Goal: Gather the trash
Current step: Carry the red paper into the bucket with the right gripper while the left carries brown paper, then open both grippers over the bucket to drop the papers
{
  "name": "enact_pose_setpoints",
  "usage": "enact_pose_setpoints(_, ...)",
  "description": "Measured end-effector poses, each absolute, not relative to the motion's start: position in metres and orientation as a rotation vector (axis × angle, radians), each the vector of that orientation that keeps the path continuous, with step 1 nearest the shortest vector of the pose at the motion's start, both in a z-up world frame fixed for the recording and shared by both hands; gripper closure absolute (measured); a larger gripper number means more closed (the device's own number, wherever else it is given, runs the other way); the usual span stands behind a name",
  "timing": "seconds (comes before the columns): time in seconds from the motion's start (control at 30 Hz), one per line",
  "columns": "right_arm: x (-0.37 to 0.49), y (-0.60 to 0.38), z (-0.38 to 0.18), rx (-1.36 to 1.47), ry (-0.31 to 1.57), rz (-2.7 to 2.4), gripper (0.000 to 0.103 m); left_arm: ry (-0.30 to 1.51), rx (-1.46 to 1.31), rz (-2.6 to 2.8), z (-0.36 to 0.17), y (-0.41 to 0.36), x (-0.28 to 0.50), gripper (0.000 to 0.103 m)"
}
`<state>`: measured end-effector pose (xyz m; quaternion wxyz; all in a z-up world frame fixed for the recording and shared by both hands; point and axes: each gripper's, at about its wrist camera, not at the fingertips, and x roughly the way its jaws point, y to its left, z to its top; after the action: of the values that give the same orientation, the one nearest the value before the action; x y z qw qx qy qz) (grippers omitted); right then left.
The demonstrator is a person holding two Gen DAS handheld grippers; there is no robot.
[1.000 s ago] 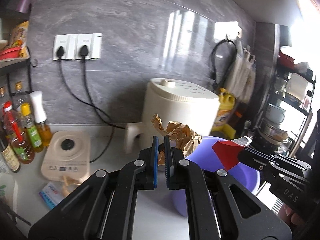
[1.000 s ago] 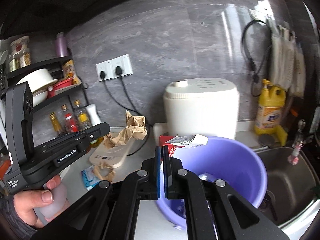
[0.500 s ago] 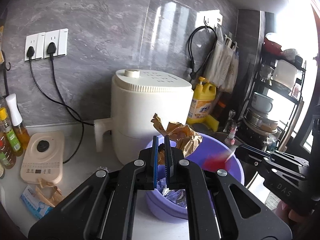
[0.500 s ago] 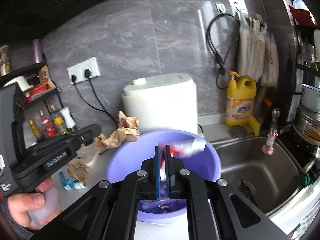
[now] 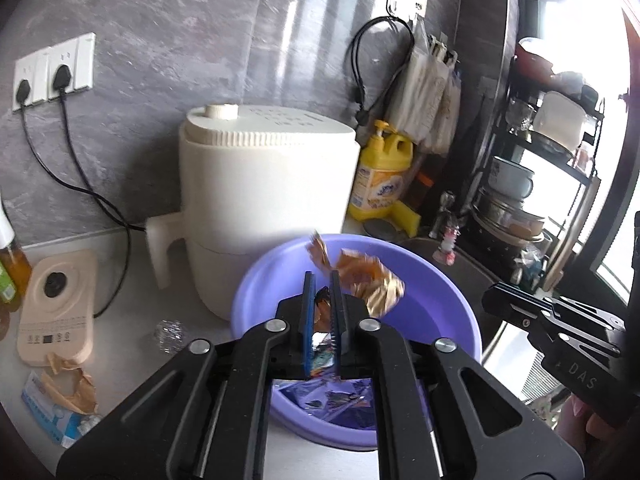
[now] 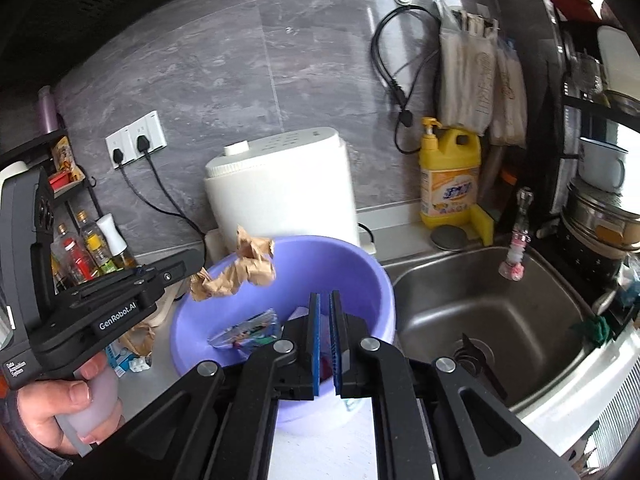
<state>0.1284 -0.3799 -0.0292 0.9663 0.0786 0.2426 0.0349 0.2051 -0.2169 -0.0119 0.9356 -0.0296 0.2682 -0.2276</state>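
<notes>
A purple basin stands on the counter beside the sink, with several snack wrappers inside. My left gripper hangs over its rim. Its jaws are opening, with a narrow gap showing. A crumpled brown paper is at its tip, blurred and leaning off to the right; one scrap of it still sits between the pads. My right gripper is over the basin, shut with nothing in it. A bit of red shows below it in the basin.
A white appliance stands right behind the basin, with a yellow detergent bottle and a steel sink to the right. More brown paper, a blue pack and a beige appliance lie left.
Both grippers came forward over the basin. The red and white packet left the right gripper and dropped in. The left jaws parted slightly and the brown paper shifted right.
</notes>
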Motion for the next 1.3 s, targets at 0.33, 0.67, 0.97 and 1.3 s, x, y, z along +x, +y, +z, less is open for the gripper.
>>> enact_pose_setpoints(0.33,0.131,-0.378,-0.034,0.176,0.51,0.058,0.096,0.539,-0.077,-0.405,-0.012,-0.197,0.207,0.036)
enact_pose_setpoints(0.67,0.138,-0.344,-0.025,0.185,0.472,0.112,0.051,0.515,-0.085,-0.283,-0.006,-0.141,0.194,0.01)
enact_pose_setpoints(0.97,0.142,-0.291,-0.022,0.138,0.442,0.183,0.01,0.527,-0.13,-0.129,-0.013,-0.075,0.179,0.006)
enact_pose_setpoints(1.3,0.152,-0.232,-0.027,0.093,0.46,0.295,0.008,0.546,-0.195,0.007,-0.027,-0.007,0.16,0.006)
